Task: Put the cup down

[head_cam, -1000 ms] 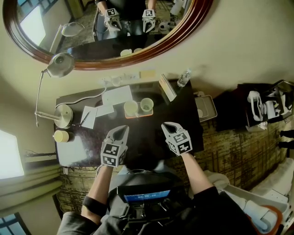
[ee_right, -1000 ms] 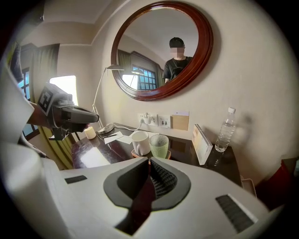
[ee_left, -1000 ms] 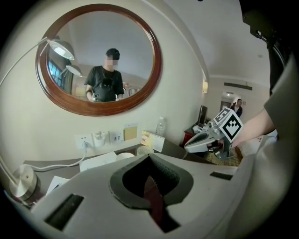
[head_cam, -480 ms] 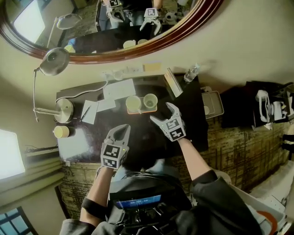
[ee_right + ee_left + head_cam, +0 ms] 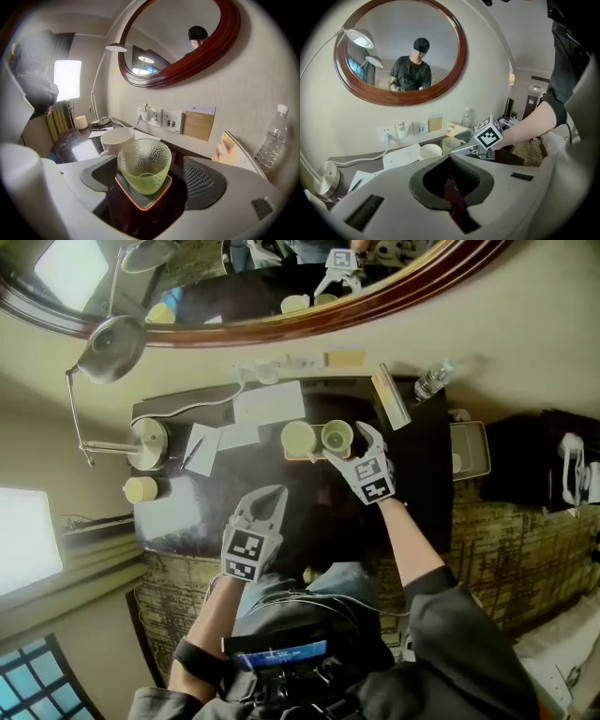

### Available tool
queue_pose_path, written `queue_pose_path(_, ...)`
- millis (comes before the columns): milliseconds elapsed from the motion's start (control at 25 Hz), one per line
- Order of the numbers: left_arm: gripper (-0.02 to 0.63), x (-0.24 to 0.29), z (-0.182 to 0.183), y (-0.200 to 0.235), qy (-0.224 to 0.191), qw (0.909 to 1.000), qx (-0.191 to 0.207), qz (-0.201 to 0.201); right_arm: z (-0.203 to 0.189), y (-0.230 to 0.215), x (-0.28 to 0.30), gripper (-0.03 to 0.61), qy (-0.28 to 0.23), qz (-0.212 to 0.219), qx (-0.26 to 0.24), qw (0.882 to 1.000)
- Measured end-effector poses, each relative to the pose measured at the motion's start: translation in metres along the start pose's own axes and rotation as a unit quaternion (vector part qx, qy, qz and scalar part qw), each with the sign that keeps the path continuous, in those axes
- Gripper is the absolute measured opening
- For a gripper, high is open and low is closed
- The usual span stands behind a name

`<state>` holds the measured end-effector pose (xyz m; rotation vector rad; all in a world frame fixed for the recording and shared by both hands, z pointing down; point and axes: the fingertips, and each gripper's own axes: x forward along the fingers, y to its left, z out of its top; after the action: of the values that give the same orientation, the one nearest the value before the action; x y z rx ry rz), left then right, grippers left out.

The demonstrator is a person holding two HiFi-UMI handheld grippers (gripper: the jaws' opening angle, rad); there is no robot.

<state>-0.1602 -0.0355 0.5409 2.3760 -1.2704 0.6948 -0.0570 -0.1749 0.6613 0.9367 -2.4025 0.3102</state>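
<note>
The dark worktop (image 5: 309,512) carried everything. The right claw (image 5: 349,442) stood wide, its jaws just opened around the cup without touching it; the left claw (image 5: 272,495) was closed, empty. On the orange-rimmed tray (image 5: 123,187) the green cup (image 5: 143,164) stood upright, apparently yet to be gripped and set down.

Dark desk (image 5: 314,507): lamp (image 5: 148,440), papers (image 5: 269,401), orange-rimmed tray (image 5: 143,201), book (image 5: 390,397), bottle (image 5: 431,382).

Held the left gripper (image 5: 273,493) shut, tilted down, close to the body. Stretched the right arm (image 5: 412,542) forward; had just been opening the right gripper (image 5: 352,444) wide around the green cup (image 5: 143,166), touching nothing.
</note>
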Motion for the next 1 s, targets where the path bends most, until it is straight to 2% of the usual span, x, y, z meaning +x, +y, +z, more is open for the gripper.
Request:
queue_pose_path(120, 0.000, 0.001, -0.002, 0.002, 0.003, 1.0000, 0.005, 0.001, -0.002, 0.006, 0.011, 0.465, 0.007, 0.023, -0.004, 1.000)
queue_pose_path(200, 0.000, 0.000, -0.005, 0.004, 0.005, 0.9999, 0.009, 0.001, -0.002, 0.012, 0.015, 0.396, 0.008, 0.038, -0.011, 0.999)
queue_pose_path(240, 0.000, -0.001, -0.006, 0.004, 0.006, 0.9999, 0.010, 0.003, -0.002, 0.014, 0.016, 0.388, 0.007, 0.041, -0.014, 0.999)
queue_pose_path(440, 0.000, -0.004, -0.010, 0.004, 0.010, 0.9999, 0.011, 0.005, -0.001, 0.017, 0.012, 0.386, 0.004, 0.038, -0.027, 0.999)
queue_pose_path(760, 0.000, -0.003, -0.011, -0.009, 0.007, 0.9998, 0.016, -0.014, 0.006, 0.005, -0.024, 0.385, -0.006, 0.006, -0.021, 1.000)
queue_pose_path(1000, 0.000, 0.002, -0.007, -0.028, 0.000, 0.9988, 0.024, -0.043, -0.016, -0.010, -0.070, 0.385, 0.011, -0.038, 0.007, 0.999)
